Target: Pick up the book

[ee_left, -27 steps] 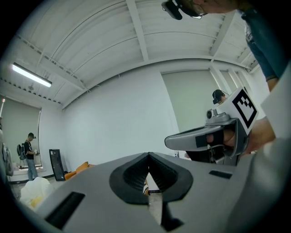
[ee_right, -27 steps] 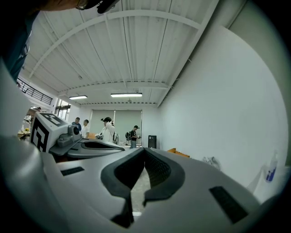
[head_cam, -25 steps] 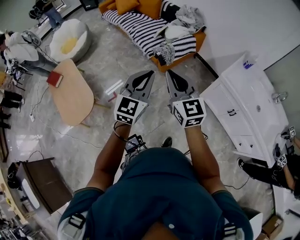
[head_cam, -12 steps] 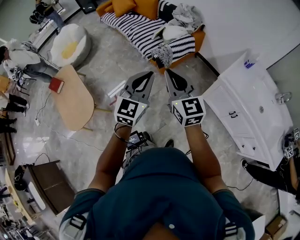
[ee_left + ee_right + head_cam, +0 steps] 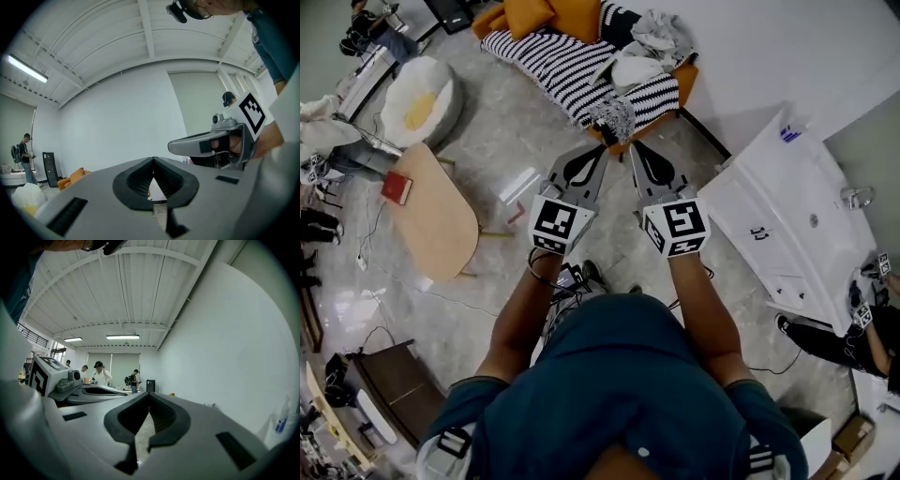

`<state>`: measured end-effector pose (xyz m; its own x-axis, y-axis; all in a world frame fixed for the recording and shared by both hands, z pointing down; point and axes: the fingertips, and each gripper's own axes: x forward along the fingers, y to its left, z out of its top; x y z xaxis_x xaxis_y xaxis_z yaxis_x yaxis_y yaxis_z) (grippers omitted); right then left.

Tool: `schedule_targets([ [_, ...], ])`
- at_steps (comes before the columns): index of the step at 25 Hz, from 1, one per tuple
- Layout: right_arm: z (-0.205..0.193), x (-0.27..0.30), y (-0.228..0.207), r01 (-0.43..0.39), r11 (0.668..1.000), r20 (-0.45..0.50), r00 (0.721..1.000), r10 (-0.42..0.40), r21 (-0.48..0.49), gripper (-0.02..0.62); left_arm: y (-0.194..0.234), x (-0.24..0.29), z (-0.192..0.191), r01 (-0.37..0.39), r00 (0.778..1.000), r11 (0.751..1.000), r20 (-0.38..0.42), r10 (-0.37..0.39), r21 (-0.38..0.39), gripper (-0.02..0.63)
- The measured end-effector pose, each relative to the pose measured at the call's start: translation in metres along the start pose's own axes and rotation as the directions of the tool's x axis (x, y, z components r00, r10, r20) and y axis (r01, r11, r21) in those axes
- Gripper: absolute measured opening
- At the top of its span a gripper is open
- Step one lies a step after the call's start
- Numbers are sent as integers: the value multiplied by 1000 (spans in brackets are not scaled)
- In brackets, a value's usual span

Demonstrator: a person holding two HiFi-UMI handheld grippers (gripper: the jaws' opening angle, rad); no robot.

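Observation:
The red book [image 5: 397, 187] lies on the left end of a light wooden table [image 5: 441, 230], far left in the head view. Both grippers are held level, side by side, over the floor and well to the right of that table. My left gripper [image 5: 602, 147] is shut with nothing in it; in its own view the jaws meet at the tip [image 5: 153, 159]. My right gripper [image 5: 635, 145] is likewise shut and empty, its jaws closed to a point [image 5: 149, 393]. Neither gripper view shows the book.
An orange sofa with a striped blanket [image 5: 581, 66] stands just beyond the gripper tips. A white beanbag [image 5: 417, 98] sits at upper left, a white cabinet [image 5: 797, 216] at right, a dark cabinet [image 5: 389, 394] at lower left. People stand along the left edge.
The person has stepped towards the sofa, which now lies just past the gripper tips. Table and book have slid down and left in the head view. Both grippers stay shut.

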<state>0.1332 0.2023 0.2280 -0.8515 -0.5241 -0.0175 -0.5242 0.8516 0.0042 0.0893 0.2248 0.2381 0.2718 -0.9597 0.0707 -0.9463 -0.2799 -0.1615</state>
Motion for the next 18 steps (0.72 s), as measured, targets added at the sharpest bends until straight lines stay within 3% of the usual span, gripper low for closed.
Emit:
schedule_targets([
  [12,-3,93,23,23,997,-40,999,-26,-68,14,97,6,-32,25,999,999,23,-24,-44,2],
  [18,-9,119,25,18,996,-68,997,-24,-82,15,123,13,-38,24,999,998,40,-21,-60,2],
])
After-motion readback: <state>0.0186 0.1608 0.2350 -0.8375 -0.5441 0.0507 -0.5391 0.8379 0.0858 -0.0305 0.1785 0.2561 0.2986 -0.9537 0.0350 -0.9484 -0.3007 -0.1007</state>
